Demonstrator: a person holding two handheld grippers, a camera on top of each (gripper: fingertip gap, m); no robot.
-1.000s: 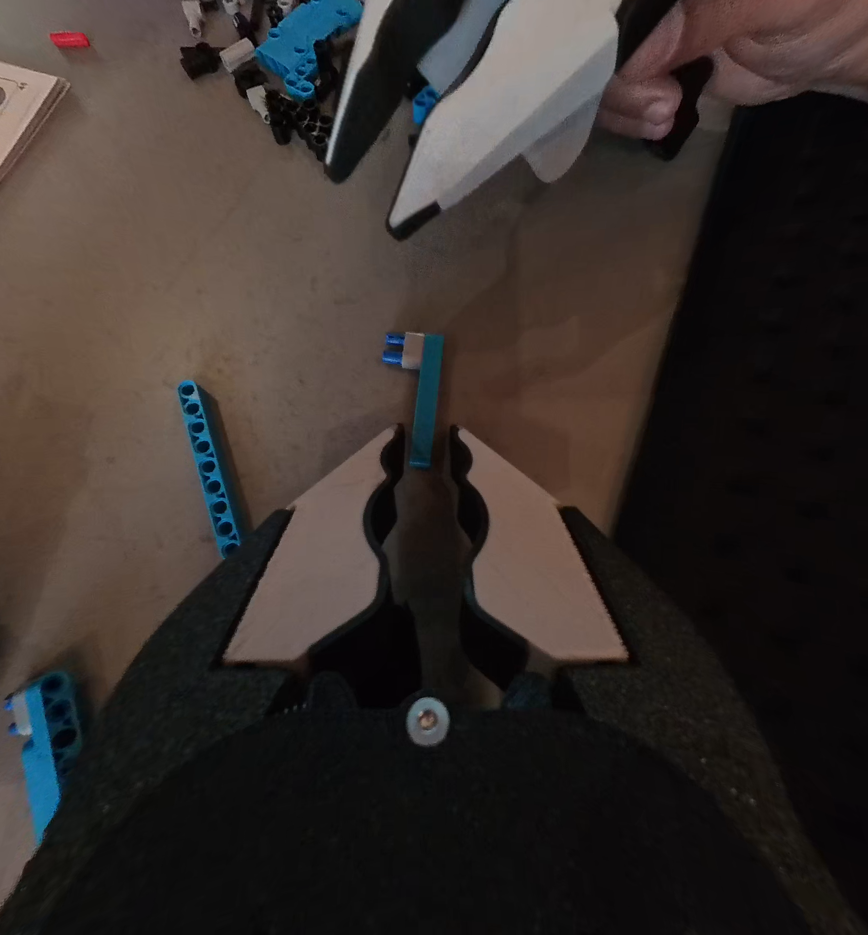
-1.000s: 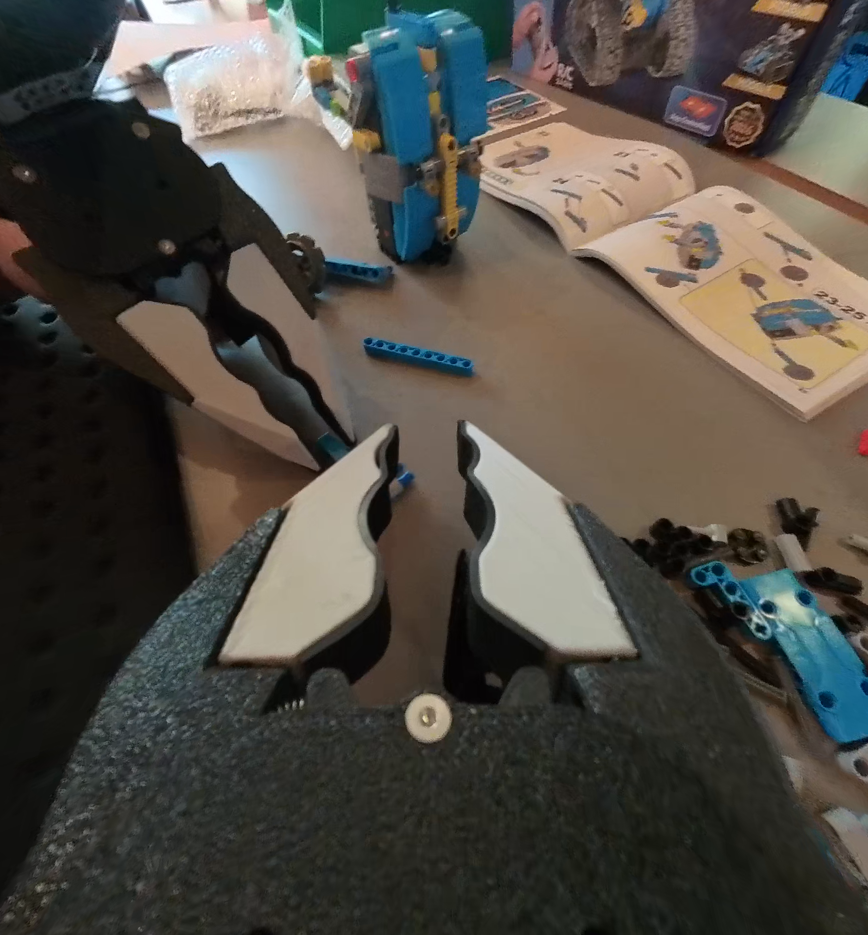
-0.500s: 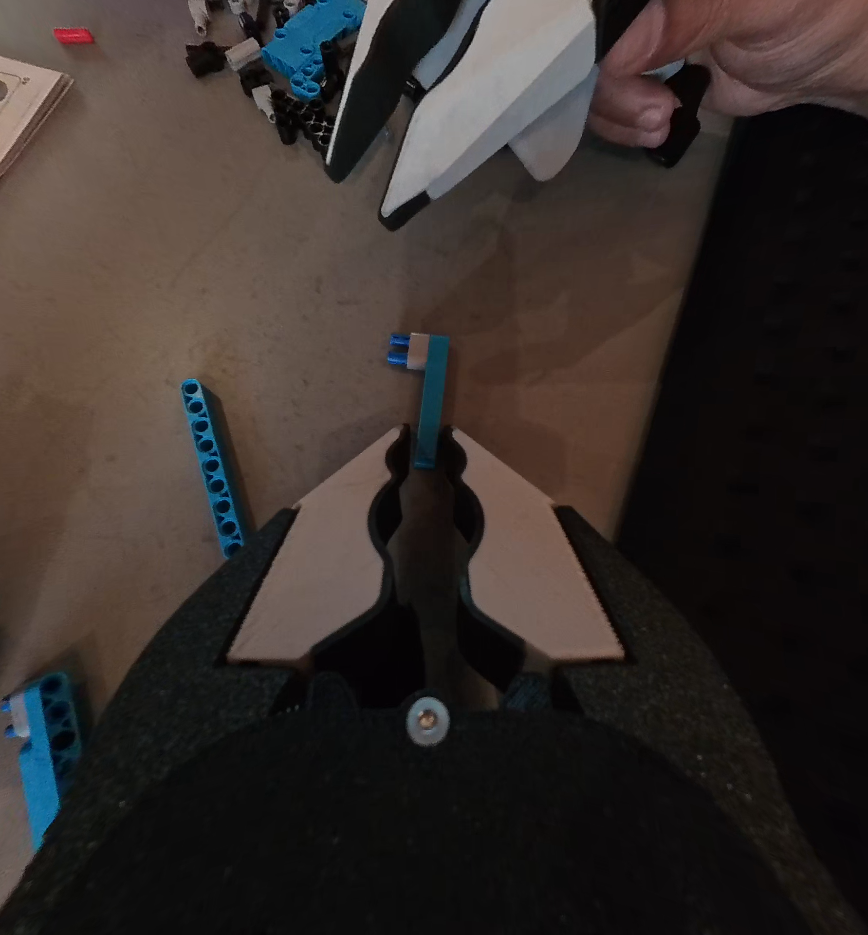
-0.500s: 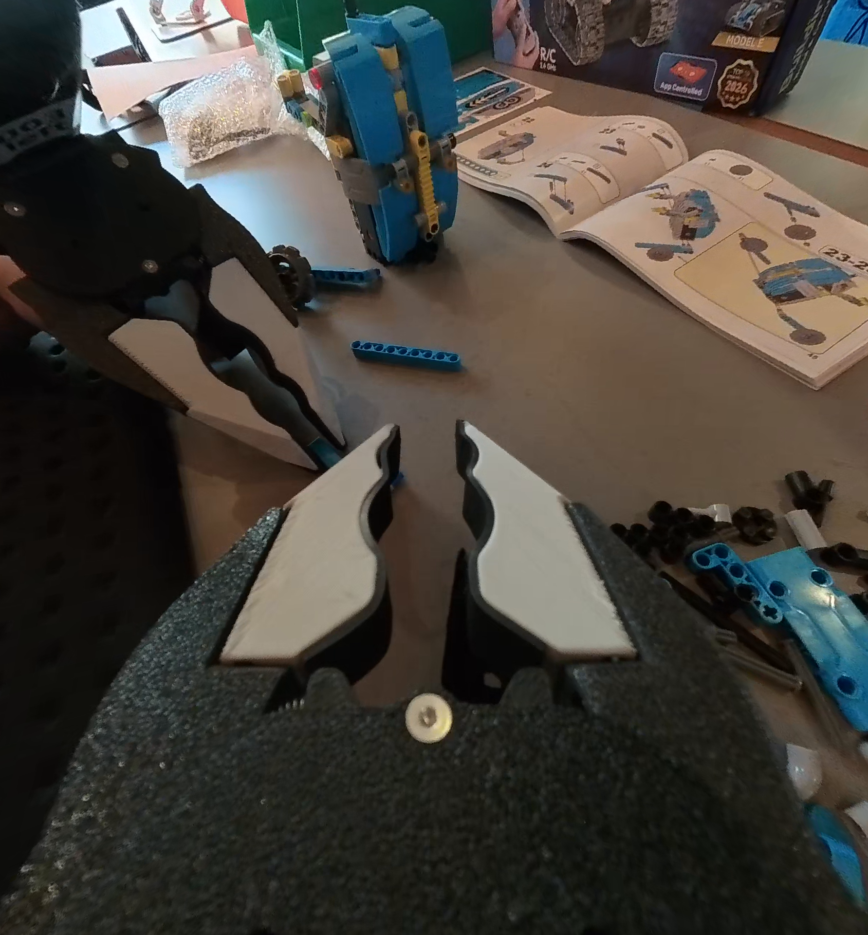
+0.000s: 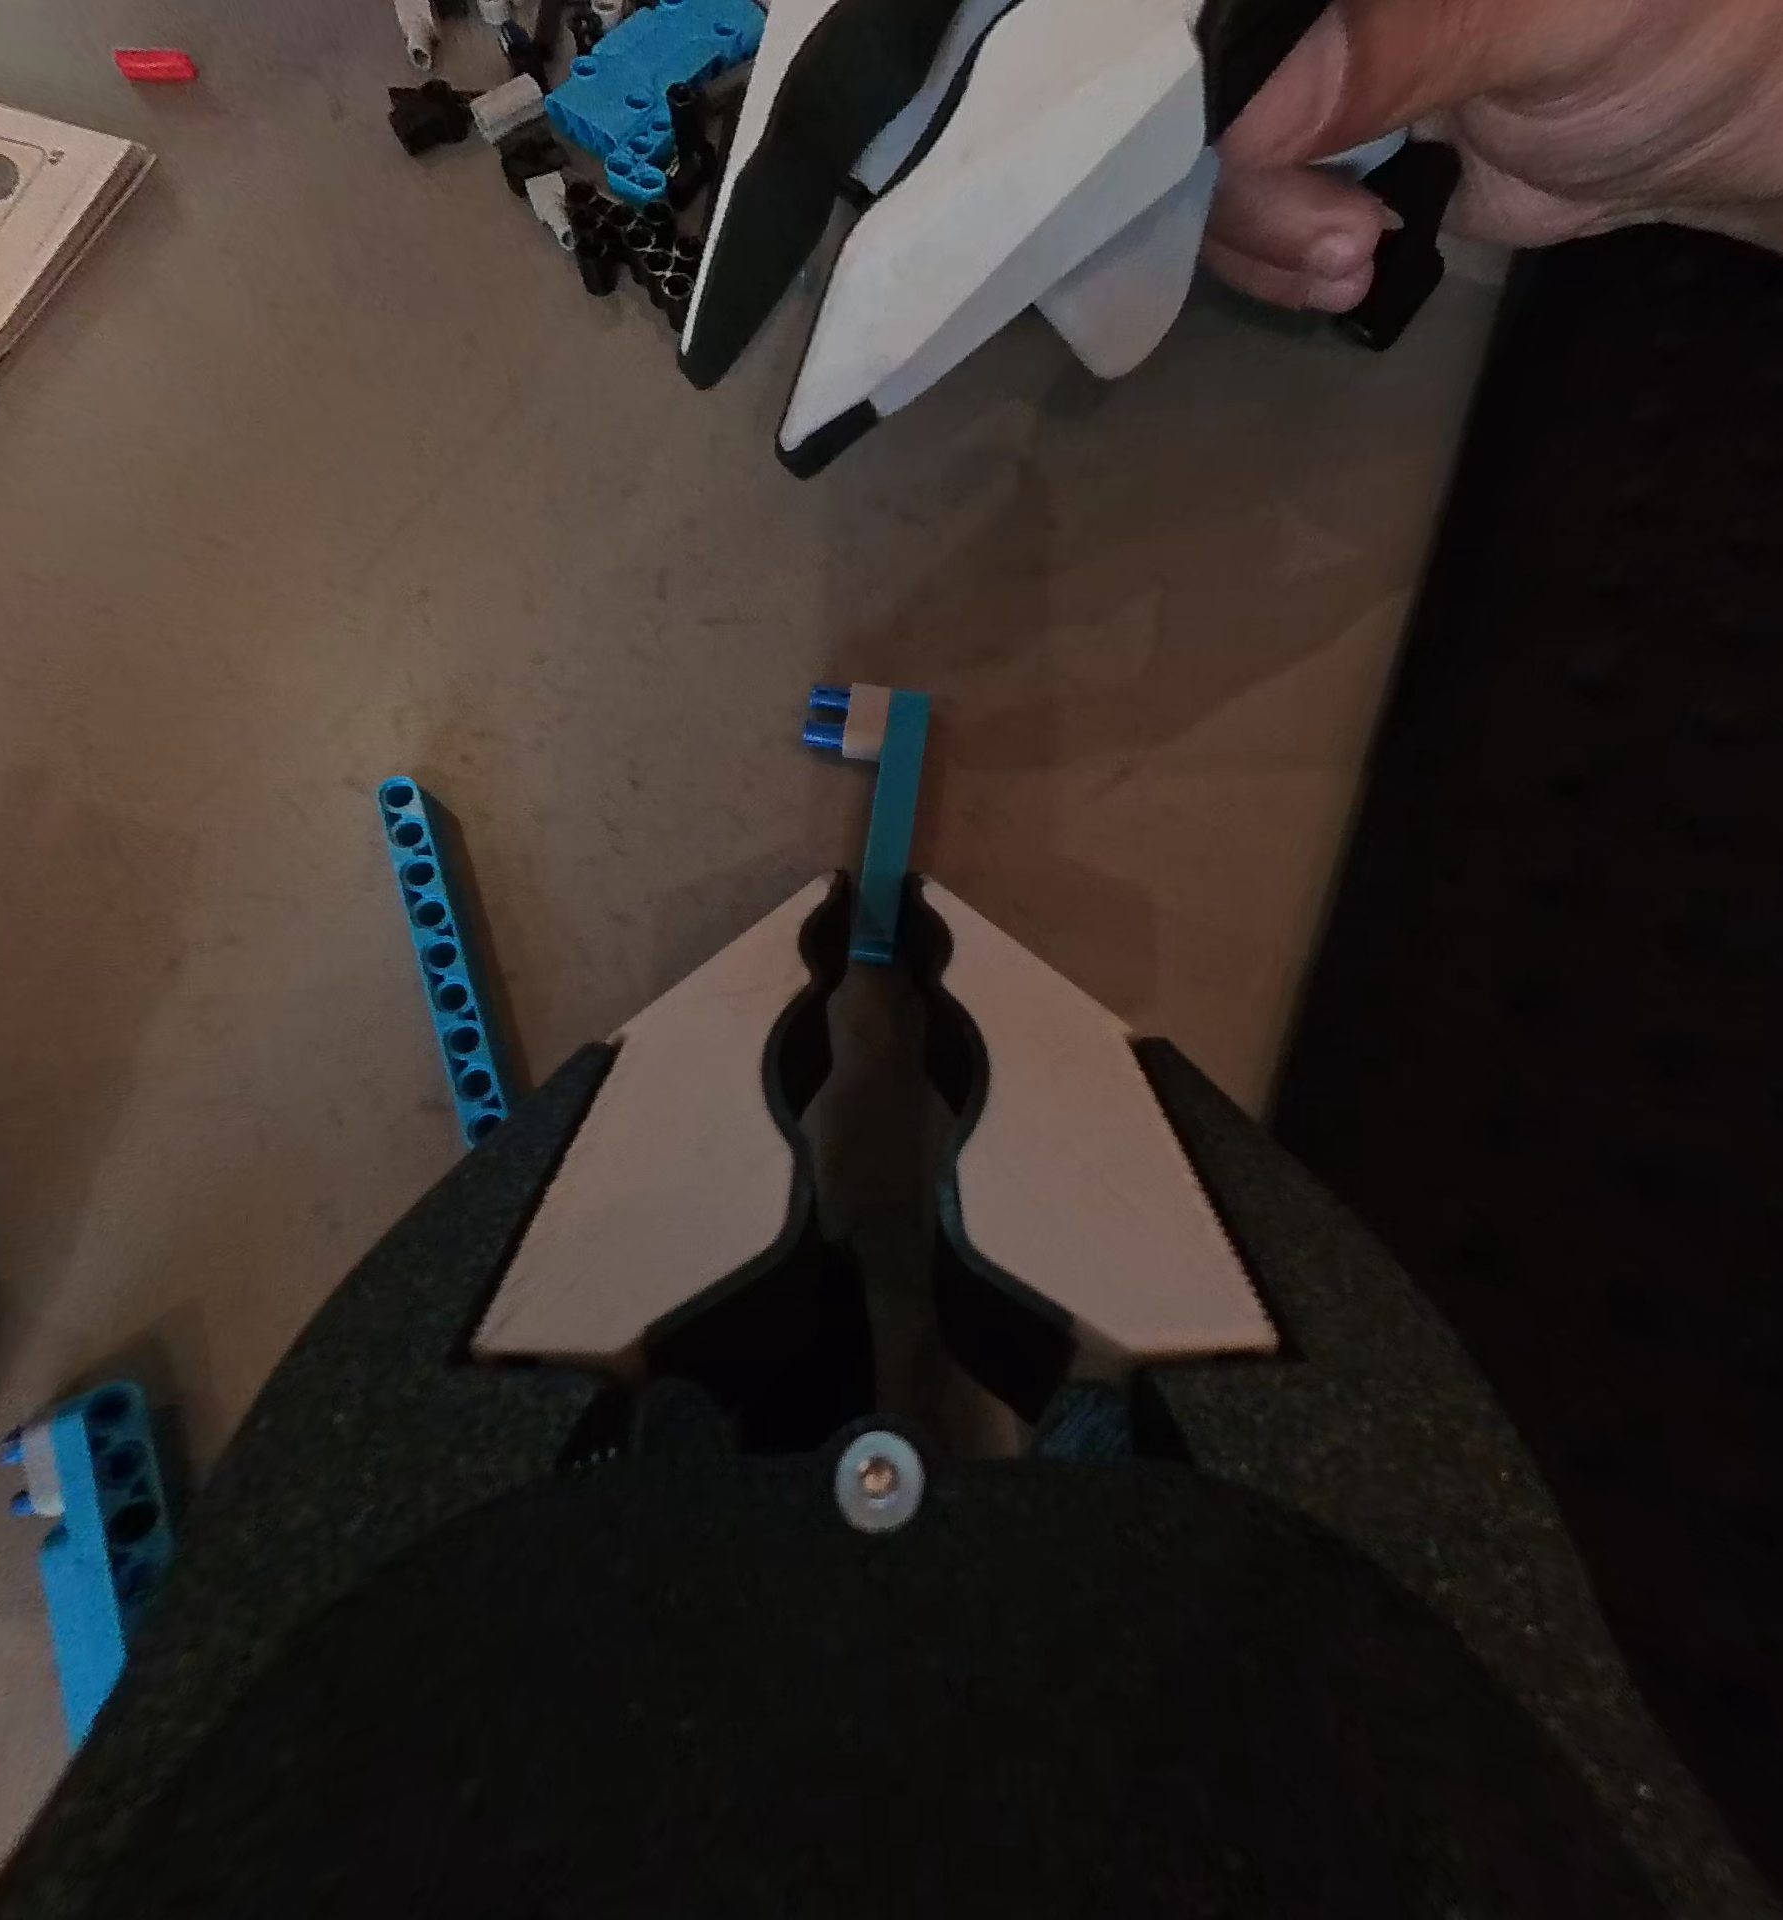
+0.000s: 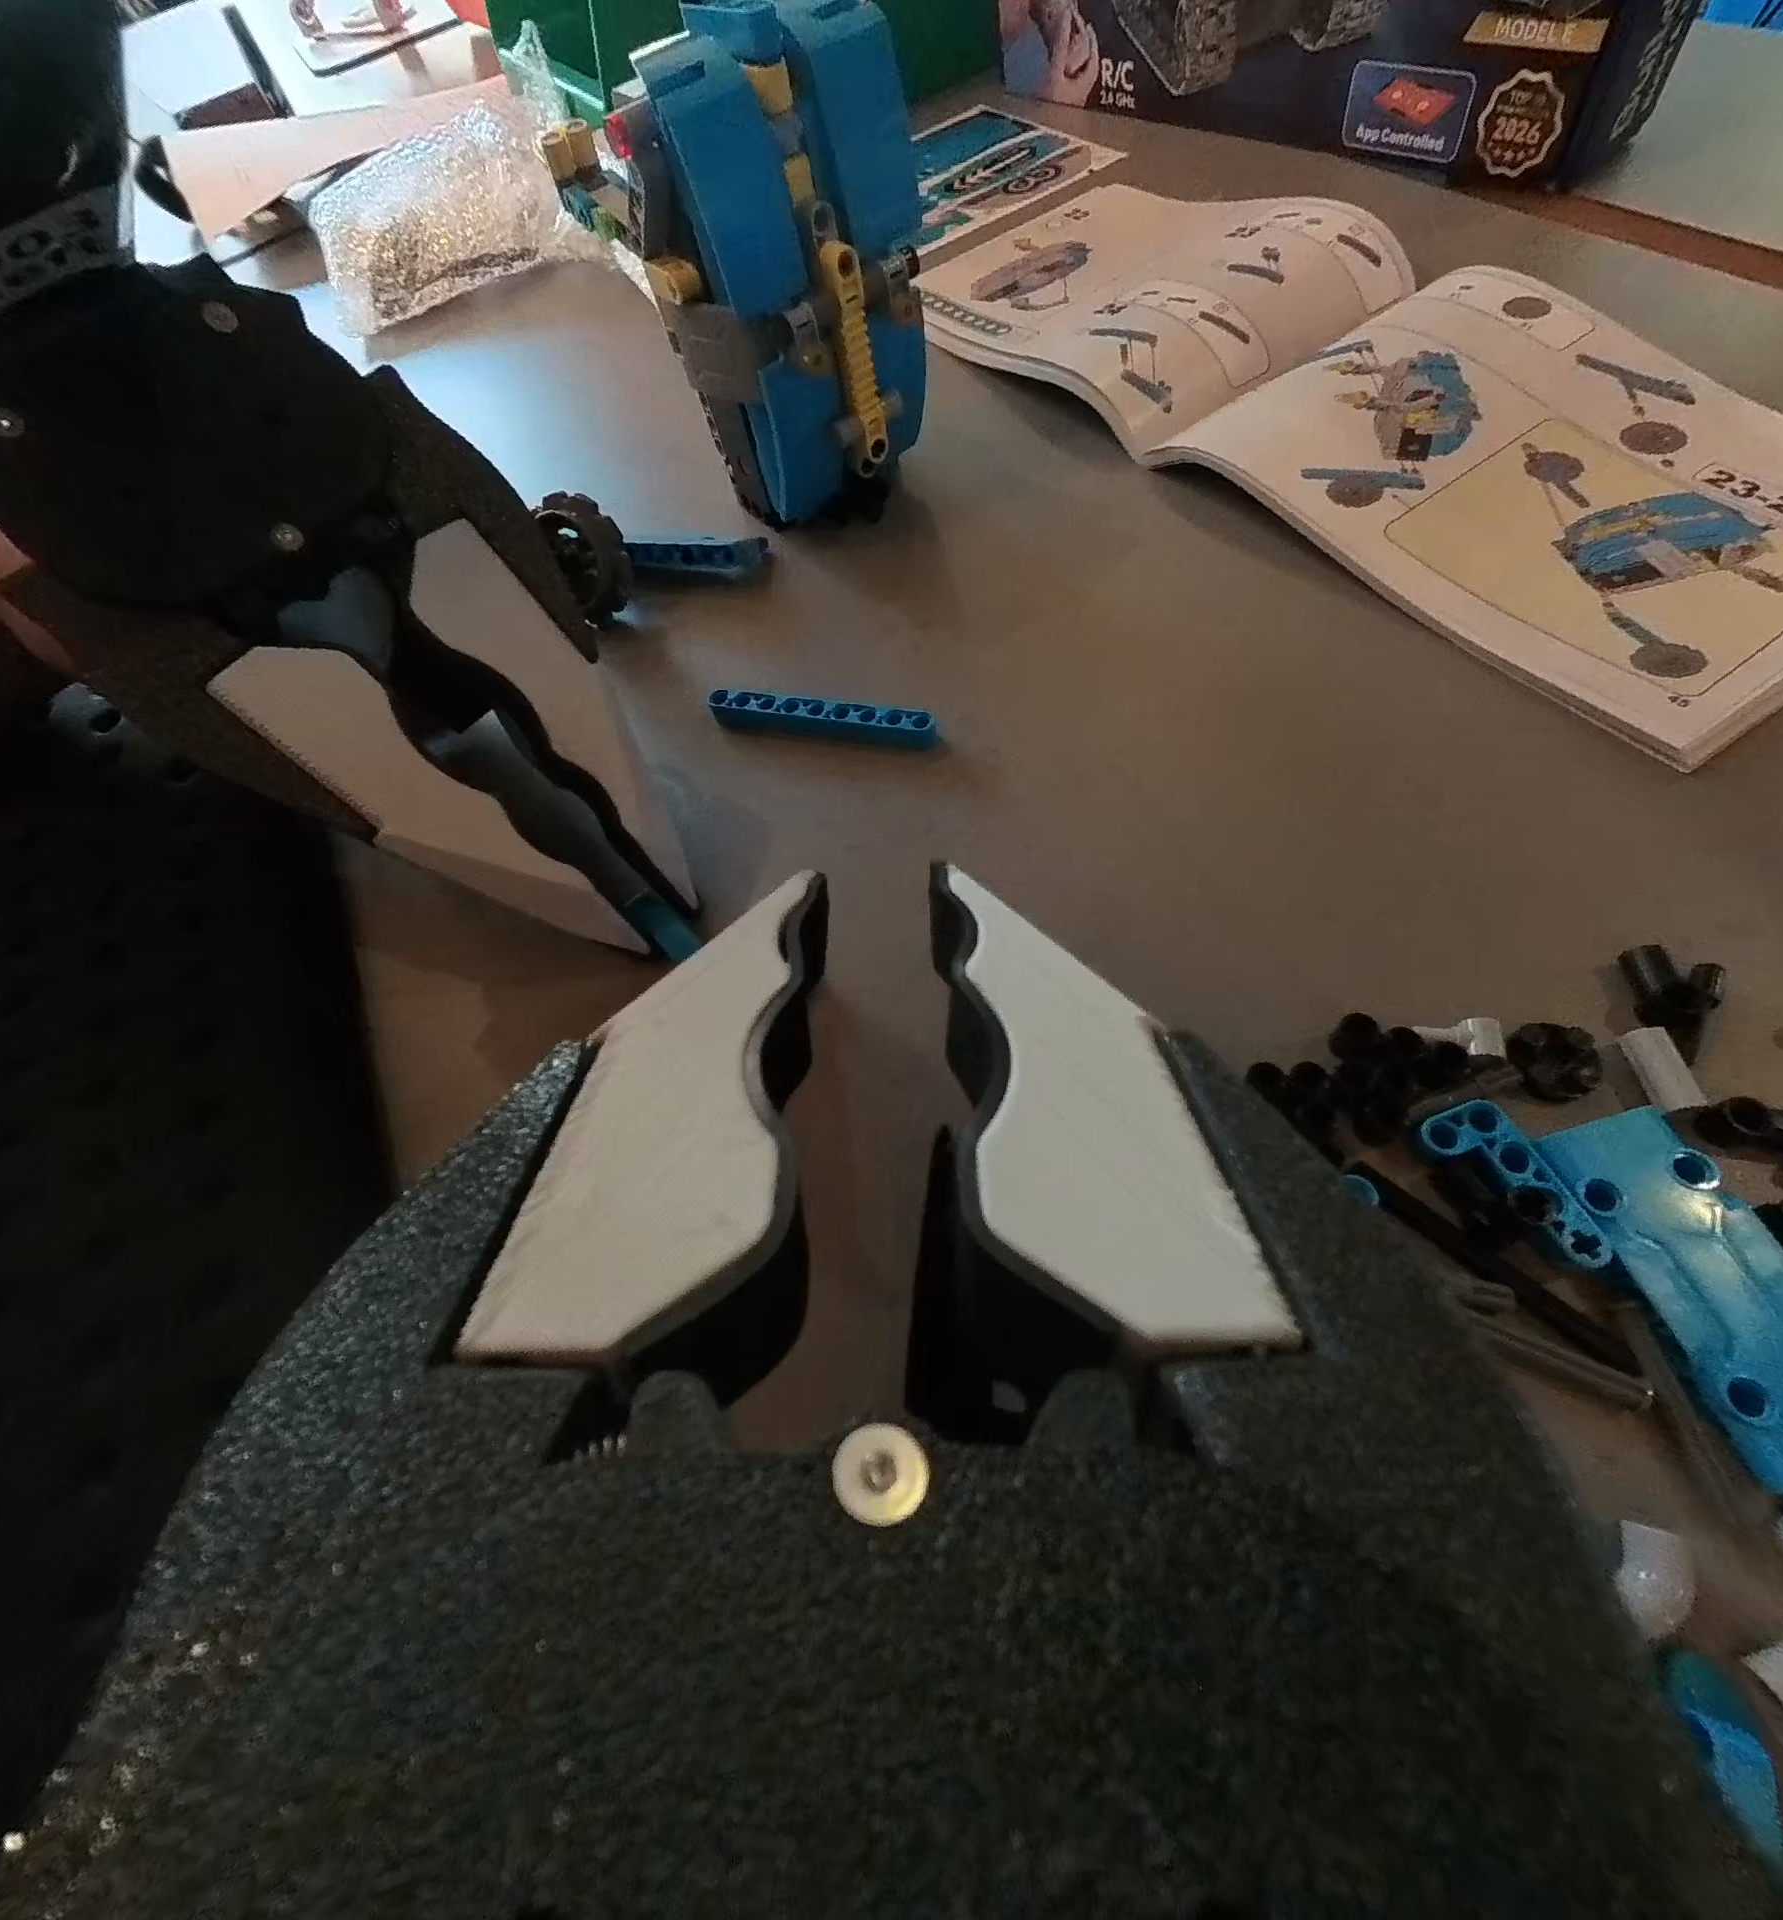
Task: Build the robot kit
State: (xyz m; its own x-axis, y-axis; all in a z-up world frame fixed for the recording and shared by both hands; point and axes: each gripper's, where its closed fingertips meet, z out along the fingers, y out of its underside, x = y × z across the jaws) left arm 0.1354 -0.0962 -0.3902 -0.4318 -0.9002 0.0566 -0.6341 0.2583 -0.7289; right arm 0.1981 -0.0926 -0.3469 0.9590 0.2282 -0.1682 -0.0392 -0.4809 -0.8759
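jaws of the left gripper [image 5: 874, 883] are pinching the near end of a short teal beam [image 5: 892, 821], which is sticking out away from the camera with a grey connector and two blue pins [image 5: 835, 717] at its far left tip. a second ago these jaws were standing wider, with the beam loose between them; now they are sitting closed against its sides, so the piece is looking held rather than merely framed.

the right gripper [image 6: 874, 896] is hanging empty, its jaws parted with a clear gap, just right of the left one. compared with the earlier frames it is sitting a little farther back toward the pile of black and blue parts [image 6: 1552, 1143].

the long blue beam [image 5: 440, 961] on the table [image 5: 347, 520] is lying where it was, as are the blue model [image 6: 783, 260] and the open booklet [image 6: 1386, 416].
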